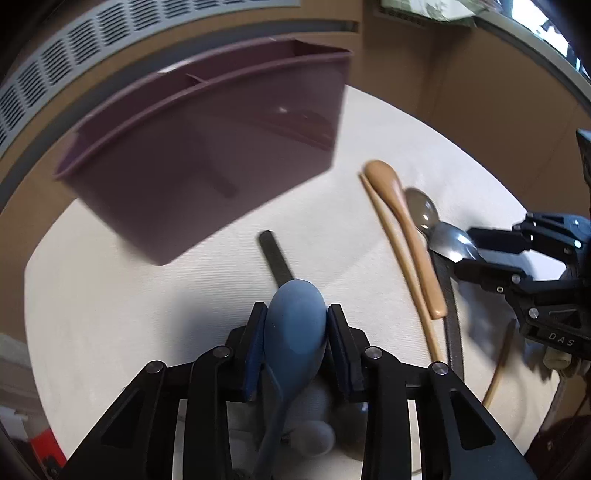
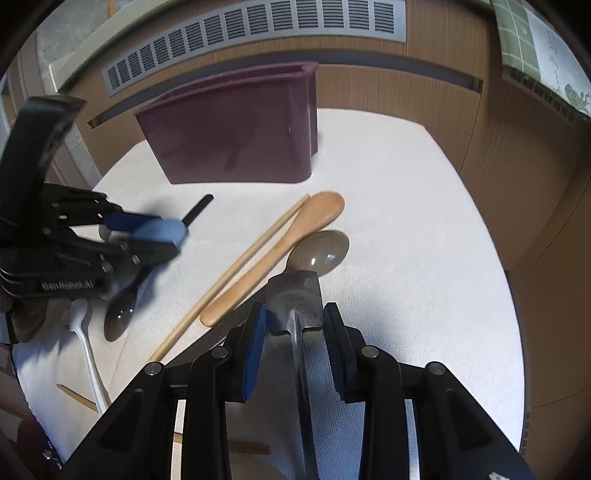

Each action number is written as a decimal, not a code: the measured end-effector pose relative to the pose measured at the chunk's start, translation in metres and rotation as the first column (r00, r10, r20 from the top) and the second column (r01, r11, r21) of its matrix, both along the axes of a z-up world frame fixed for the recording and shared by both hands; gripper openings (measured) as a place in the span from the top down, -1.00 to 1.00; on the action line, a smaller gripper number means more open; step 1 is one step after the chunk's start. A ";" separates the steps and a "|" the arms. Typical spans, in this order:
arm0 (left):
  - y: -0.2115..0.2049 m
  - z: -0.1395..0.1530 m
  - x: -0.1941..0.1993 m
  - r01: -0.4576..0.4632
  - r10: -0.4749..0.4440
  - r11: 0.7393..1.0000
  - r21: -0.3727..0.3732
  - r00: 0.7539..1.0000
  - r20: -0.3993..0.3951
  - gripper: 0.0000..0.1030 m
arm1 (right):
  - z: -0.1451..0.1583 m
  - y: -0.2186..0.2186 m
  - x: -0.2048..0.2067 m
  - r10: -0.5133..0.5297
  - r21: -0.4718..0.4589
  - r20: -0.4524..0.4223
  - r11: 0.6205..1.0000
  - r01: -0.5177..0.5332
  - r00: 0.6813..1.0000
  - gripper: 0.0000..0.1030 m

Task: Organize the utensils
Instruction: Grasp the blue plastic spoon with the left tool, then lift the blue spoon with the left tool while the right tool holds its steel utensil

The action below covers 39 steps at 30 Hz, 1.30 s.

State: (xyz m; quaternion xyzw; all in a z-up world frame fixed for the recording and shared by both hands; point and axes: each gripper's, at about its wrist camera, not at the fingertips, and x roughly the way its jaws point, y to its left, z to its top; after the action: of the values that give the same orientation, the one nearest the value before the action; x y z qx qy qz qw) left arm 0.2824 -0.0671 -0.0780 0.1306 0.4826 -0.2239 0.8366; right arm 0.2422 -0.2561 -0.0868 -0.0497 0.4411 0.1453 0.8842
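My left gripper (image 1: 295, 317) is shut on a blue spoon (image 1: 295, 332), held above the white table (image 1: 110, 295); it also shows in the right wrist view (image 2: 162, 232). My right gripper (image 2: 295, 314) is shut on a metal spoon (image 2: 295, 299), also seen in the left wrist view (image 1: 452, 243). A maroon utensil holder (image 1: 207, 147) with compartments stands at the back (image 2: 240, 129). A wooden spoon (image 2: 280, 251), a wooden chopstick (image 2: 229, 280) and a translucent brown spoon (image 2: 319, 251) lie between the grippers.
A black flat stick (image 1: 275, 258) lies in front of the holder. Another translucent spoon (image 2: 118, 317), a white plastic utensil (image 2: 86, 347) and a small wooden piece (image 2: 75, 397) lie at the left. Wooden panels and a vent grille (image 2: 258, 33) stand behind the table.
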 end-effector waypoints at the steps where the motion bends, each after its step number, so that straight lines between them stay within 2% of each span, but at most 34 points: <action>1: 0.005 0.000 -0.001 -0.010 0.010 1.000 -0.007 1.000 -0.005 0.37 | 0.000 0.001 0.001 0.002 -0.004 -0.004 1.000 -0.002 1.000 0.42; 9: 0.028 -0.001 -0.003 -0.038 0.037 0.999 -0.029 0.999 -0.032 0.37 | -0.001 0.016 0.015 0.053 -0.105 -0.022 0.993 -0.055 0.998 0.40; 13: 0.024 0.005 0.000 -0.042 0.041 0.999 -0.025 0.998 -0.045 0.37 | 0.000 0.023 0.014 0.072 -0.144 -0.002 0.987 -0.072 0.997 0.42; 16: 0.014 -0.001 0.006 -0.041 0.040 0.999 -0.015 0.997 -0.061 0.35 | 0.007 0.020 0.013 0.065 -0.120 0.030 0.991 -0.061 0.997 0.43; 21: 0.019 -0.005 0.014 -0.086 0.083 0.996 -0.022 0.990 -0.117 0.38 | 0.023 0.013 0.013 0.040 -0.068 0.079 0.997 -0.035 0.996 0.43; 24: 0.021 -0.005 0.011 -0.106 0.104 0.994 -0.029 0.991 -0.081 0.45 | 0.032 0.011 0.013 0.035 -0.040 0.105 0.999 -0.031 0.994 0.43; 27: 0.026 0.002 0.005 -0.122 0.119 0.989 -0.089 0.992 -0.040 0.47 | 0.040 0.010 0.011 0.031 -0.025 0.129 0.999 -0.028 0.991 0.43; 29: 0.029 0.010 0.002 -0.126 0.126 0.984 -0.122 0.992 -0.013 0.81 | 0.044 0.011 0.009 0.029 -0.023 0.138 0.999 -0.026 0.990 0.43; 30: 0.030 0.014 0.000 -0.129 0.131 0.982 -0.140 0.991 0.000 0.84 | 0.046 0.012 0.008 0.028 -0.021 0.143 0.999 -0.025 0.989 0.43; 35: 0.028 0.028 -0.006 -0.139 0.152 0.972 -0.188 0.987 0.054 0.90 | 0.051 0.013 0.008 0.024 -0.011 0.159 1.000 -0.022 0.987 0.43; 39: 0.024 0.024 -0.005 -0.140 0.151 0.974 -0.178 0.988 0.046 0.91 | 0.050 0.014 0.008 0.029 -0.013 0.160 1.000 -0.028 0.987 0.43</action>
State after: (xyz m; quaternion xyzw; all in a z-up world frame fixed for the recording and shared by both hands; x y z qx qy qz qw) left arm 0.2770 -0.0430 -0.0538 0.0279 0.4447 -0.1994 0.8728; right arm 0.2497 -0.2422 -0.0363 -0.0723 0.3687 0.1511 0.9143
